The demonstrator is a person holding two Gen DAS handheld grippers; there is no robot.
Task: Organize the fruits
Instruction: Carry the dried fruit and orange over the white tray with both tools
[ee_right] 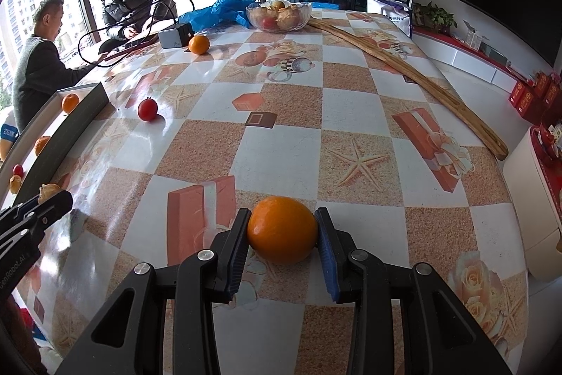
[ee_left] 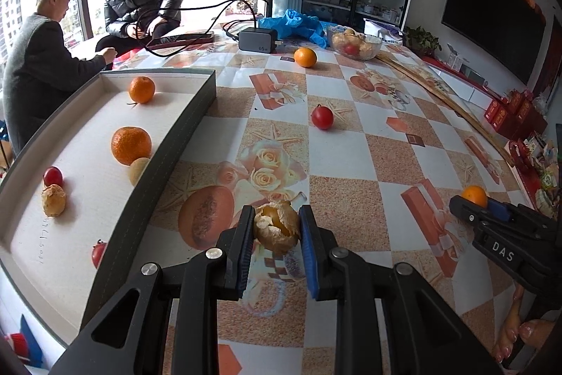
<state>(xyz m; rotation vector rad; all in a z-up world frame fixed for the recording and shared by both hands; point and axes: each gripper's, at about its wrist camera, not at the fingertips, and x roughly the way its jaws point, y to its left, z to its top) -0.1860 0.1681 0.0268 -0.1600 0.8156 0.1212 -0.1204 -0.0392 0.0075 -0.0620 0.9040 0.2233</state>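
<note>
Now: orange (ee_right: 282, 229) on tablecloth, pinched between right gripper (ee_right: 282, 243) pads; both pads appear touching, though contact on far side hard to confirm. Left gripper (ee_left: 276, 234) clamps husked, papery fruit (ee_left: 276, 226) near tray (ee_left: 182, 132). Tray already holds oranges, small red fruit. For clean step: lift both straight up, keep squeeze light on brittle husk, clear tray wall, set down apart from fruit inside. Loose red fruit (ee_left: 322, 117) remains on table.

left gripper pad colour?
Blue, on black fingers; the left gripper shows it best in the left wrist view.
</note>
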